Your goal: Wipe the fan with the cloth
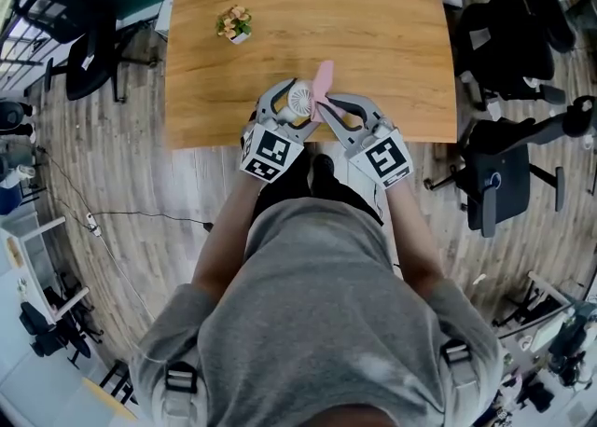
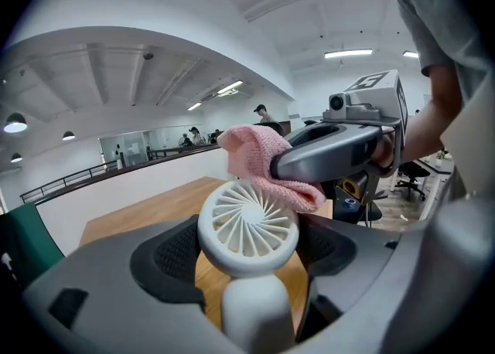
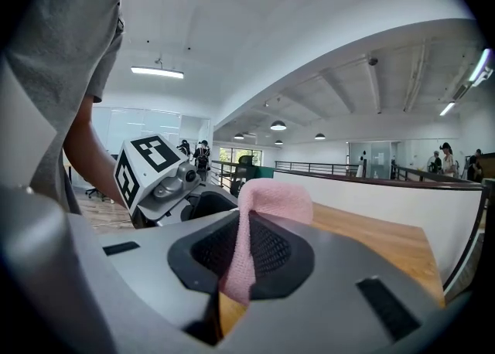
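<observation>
A small white hand fan [image 2: 247, 225] stands upright between the jaws of my left gripper [image 2: 249, 248], which is shut on it, with its round grille facing the camera. My right gripper [image 3: 236, 267] is shut on a pink cloth [image 3: 267, 205], and a fold sticks out past its jaws. In the left gripper view the cloth [image 2: 259, 155] lies against the fan's upper right rim, with the right gripper [image 2: 340, 148] coming in from the right. From the head view, both grippers meet over the table's near edge, fan [image 1: 300, 99] on the left and cloth [image 1: 322, 89] on the right.
A wooden table [image 1: 308, 6] stretches ahead, with a small potted plant [image 1: 234, 24] at its left. Black office chairs [image 1: 508, 169] stand to the right, and another one [image 1: 89, 57] to the left. The left gripper's marker cube [image 3: 151, 167] is close beside the right gripper.
</observation>
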`<act>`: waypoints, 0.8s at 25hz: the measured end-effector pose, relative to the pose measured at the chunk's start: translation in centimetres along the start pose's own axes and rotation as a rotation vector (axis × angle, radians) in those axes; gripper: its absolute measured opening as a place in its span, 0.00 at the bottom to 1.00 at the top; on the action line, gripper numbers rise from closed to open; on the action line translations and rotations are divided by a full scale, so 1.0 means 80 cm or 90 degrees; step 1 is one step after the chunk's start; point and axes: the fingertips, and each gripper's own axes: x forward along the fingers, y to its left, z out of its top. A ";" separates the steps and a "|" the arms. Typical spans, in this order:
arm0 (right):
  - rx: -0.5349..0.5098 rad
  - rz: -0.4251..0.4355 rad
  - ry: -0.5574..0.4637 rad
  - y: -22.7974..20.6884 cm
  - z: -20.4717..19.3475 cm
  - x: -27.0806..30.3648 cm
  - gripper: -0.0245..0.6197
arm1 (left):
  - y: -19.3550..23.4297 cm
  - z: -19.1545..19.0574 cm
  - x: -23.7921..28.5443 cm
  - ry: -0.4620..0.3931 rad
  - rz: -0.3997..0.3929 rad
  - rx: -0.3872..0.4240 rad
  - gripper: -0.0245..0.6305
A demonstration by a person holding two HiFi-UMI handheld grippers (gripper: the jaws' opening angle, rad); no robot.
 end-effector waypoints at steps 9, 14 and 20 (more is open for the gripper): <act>0.006 -0.025 -0.015 -0.026 -0.006 -0.009 0.09 | -0.004 0.018 -0.014 -0.030 0.006 0.005 0.60; 0.006 -0.012 0.008 -0.019 -0.021 -0.013 0.09 | -0.001 0.028 -0.017 -0.044 0.009 0.005 0.60; 0.001 0.000 0.014 -0.011 -0.018 -0.022 0.09 | -0.005 0.025 -0.013 -0.022 0.011 0.033 0.60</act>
